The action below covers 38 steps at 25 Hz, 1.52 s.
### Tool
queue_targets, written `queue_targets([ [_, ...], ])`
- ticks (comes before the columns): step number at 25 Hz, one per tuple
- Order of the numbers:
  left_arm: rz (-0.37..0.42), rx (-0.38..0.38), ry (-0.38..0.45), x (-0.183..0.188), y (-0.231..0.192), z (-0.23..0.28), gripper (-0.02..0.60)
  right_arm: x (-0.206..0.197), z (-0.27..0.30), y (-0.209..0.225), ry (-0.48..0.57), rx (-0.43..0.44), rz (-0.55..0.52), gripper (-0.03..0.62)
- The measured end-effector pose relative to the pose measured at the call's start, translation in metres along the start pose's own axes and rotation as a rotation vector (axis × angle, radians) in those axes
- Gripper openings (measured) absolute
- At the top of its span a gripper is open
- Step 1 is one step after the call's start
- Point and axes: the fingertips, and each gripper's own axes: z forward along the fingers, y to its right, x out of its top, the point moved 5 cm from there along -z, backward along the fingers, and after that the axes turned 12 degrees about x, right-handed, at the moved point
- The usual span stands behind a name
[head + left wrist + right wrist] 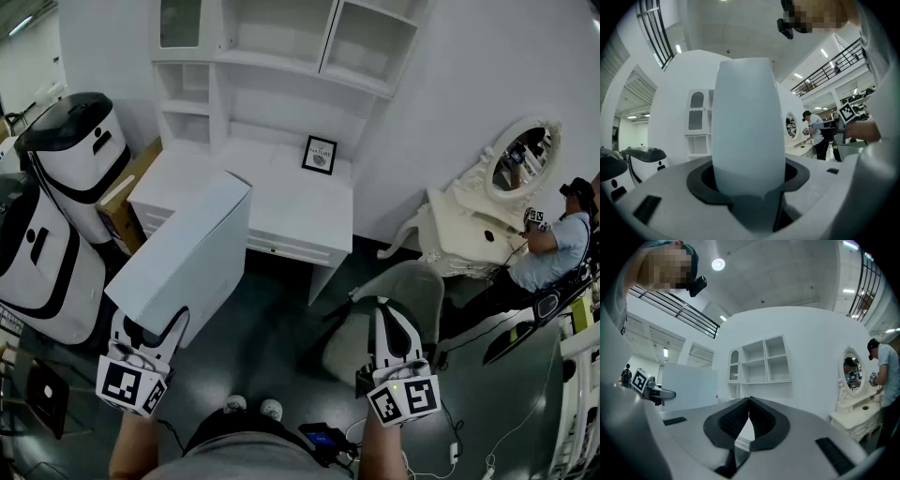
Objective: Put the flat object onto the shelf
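A large flat white box (pixel 187 248) is tilted in front of the white desk (pixel 295 211), its lower end between the jaws of my left gripper (pixel 150 325), which is shut on it. In the left gripper view the box's edge (pixel 747 126) rises straight out of the pads and fills the middle. The white shelf unit (pixel 281 75) stands on the desk against the wall, its compartments bare. My right gripper (pixel 395 319) hangs beside the box over a chair, shut with nothing held; its pads meet in the right gripper view (pixel 749 405), where the box (pixel 689 387) and shelf (pixel 766 359) also show.
A small framed picture (pixel 319 155) stands on the desk. Two big white-and-black machines (pixel 66 187) and a cardboard box (pixel 131 183) crowd the left. A grey chair (pixel 398 300) is below my right gripper. A white vanity with an oval mirror (pixel 511 169) and a person (pixel 562 244) are at right.
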Motion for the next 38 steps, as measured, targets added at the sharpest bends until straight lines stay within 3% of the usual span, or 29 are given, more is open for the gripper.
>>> queue_targets([
  [10,0.006,-0.014,0.009,0.003,0.041,0.01,0.273,-0.001,-0.025,0.026,0.014,-0.003,-0.007,0.028],
  [24,0.021,0.006,0.043,0.024,0.094,0.02,0.273,0.0,-0.049,0.057,0.059,0.066,0.025,0.028],
  [38,0.025,-0.03,0.045,0.02,0.101,0.077,0.273,-0.015,-0.039,0.101,0.046,-0.021,0.036,0.028],
])
